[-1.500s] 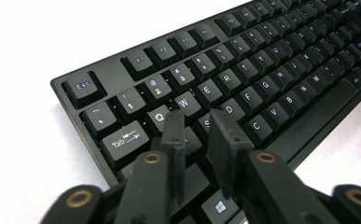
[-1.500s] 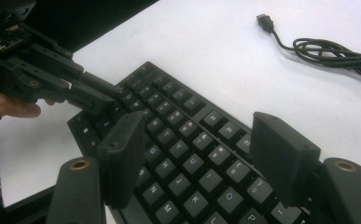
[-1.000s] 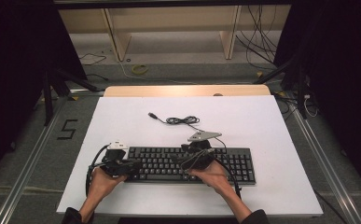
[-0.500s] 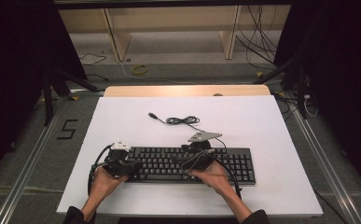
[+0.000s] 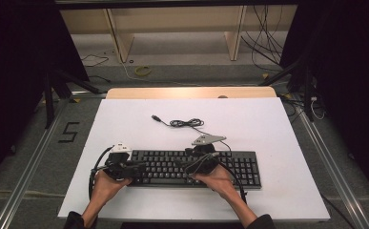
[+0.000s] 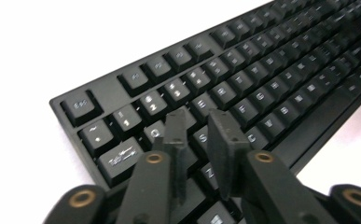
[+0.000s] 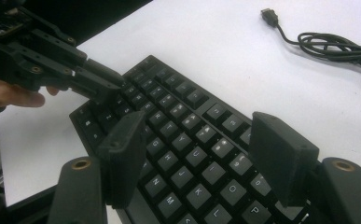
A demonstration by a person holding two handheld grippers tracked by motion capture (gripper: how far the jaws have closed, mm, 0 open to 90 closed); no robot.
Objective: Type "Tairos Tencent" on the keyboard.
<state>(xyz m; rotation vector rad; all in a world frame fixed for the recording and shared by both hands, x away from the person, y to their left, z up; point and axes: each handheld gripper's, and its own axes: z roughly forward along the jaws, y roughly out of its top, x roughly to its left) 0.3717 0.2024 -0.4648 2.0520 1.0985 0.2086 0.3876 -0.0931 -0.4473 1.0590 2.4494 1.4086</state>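
Observation:
A black keyboard [image 5: 196,167] lies near the front edge of the white tabletop [image 5: 268,124]. My left gripper [image 5: 137,167] sits at the keyboard's left end. In the left gripper view its tips [image 6: 199,123] hover just over the letter keys by the Tab key [image 6: 120,156]. Its jaws have just been opening and stand a narrow gap apart with nothing between them. My right gripper [image 5: 184,166] is over the middle of the keyboard [image 7: 183,140]. It [image 7: 201,144] is wide open above the keys and grips nothing. The left gripper [image 7: 106,81] also appears in the right gripper view.
The keyboard's coiled black USB cable [image 5: 187,123] lies on the tabletop behind it, its plug [image 7: 269,15] free. A wooden board [image 5: 191,92] borders the table's far edge. Shelving and loose wires stand on the floor beyond.

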